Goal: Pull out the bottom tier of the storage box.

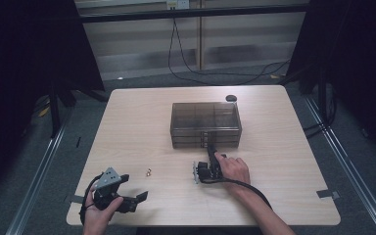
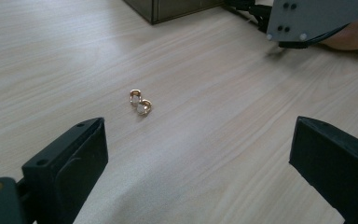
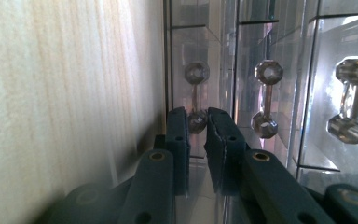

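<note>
A smoky see-through drawer box (image 1: 205,119) with three drawers stands mid-table. My right gripper (image 1: 210,150) lies on its side against the box front. In the right gripper view its jaws (image 3: 196,122) are shut on one knob of the bottom drawer's handle (image 3: 196,95), the one nearest the tabletop. Two more drawer handles (image 3: 266,99) sit beside it. My left gripper (image 1: 134,187) rests at the front left of the table, jaws wide open (image 2: 200,140) with nothing between them. A pair of small gold rings (image 2: 141,102) lies on the wood just ahead of it (image 1: 148,172).
A small black round object (image 1: 231,98) lies at the table's far edge behind the box. Tape tabs (image 1: 328,194) mark the front corners. The right gripper's grey plate (image 2: 317,18) and hand show far off in the left gripper view. Cables trail on the floor beyond the table.
</note>
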Demonstrator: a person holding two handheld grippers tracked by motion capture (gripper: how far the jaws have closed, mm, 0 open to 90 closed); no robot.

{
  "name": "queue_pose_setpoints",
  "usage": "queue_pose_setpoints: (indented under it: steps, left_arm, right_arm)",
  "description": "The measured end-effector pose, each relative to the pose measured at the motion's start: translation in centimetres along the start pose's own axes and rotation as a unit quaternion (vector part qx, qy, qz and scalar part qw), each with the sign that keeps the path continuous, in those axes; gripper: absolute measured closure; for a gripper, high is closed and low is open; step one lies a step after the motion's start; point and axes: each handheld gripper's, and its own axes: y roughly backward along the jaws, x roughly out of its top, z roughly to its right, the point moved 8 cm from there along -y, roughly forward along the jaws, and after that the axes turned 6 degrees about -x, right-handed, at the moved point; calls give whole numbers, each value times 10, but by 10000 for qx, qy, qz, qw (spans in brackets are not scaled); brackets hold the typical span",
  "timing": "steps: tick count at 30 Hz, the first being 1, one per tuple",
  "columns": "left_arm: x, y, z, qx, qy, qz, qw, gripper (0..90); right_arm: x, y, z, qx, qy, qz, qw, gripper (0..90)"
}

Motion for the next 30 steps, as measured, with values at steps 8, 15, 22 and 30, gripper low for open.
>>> queue_pose_setpoints:
  steps: [8,15,22,30]
  left_arm:
    - [0,0,0,6,19,10,10000,42]
    - [0,0,0,2,27,10,10000,42]
    - [0,1,-1,9,21,8,10000,42]
    - [0,0,0,-3,23,6,10000,42]
  right_arm:
    - [1,-1,0,-70,102,-35,9999,795]
    - [2,0,0,-87,146,-96,9998,802]
    - [2,1,0,-67,119,-123,9998,803]
    - [3,4,-1,-45,96,-132,9999,803]
